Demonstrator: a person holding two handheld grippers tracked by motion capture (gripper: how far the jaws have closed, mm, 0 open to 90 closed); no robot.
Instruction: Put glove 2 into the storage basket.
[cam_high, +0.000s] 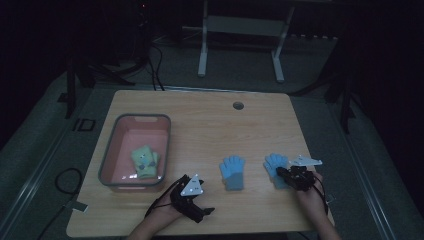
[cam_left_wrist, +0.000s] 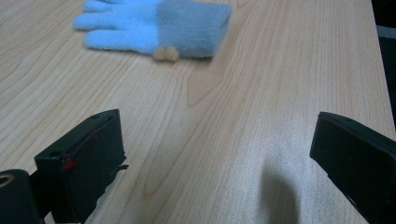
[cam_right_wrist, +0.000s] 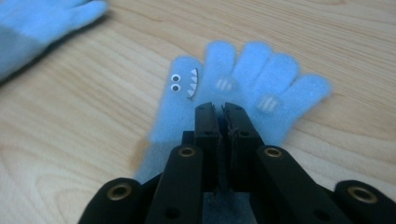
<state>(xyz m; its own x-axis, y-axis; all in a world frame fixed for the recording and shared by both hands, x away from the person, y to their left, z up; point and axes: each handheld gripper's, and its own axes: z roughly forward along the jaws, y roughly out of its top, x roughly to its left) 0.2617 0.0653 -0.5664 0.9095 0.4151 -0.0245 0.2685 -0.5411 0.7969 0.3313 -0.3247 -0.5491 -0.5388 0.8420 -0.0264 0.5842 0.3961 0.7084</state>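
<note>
Two blue gloves (cam_high: 233, 171) (cam_high: 274, 167), one bin (cam_high: 108, 155)

The high view was dim and underexposed: the room beyond the counter (cam_high: 200, 115) sank into near black, and colours on it looked muted. The two gripper views were brighter, with a soft sheen on the wood grain. In the left gripper view a faint shadow fell near the right jaw. In the right gripper view the blue glove (cam_right_wrist: 243, 88) was softly blurred, its fingertips smeared.

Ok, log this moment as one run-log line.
right tongs: shut on right blue glove | left tongs: open, empty | other blue glove: on table | green gloves: in bin
</note>
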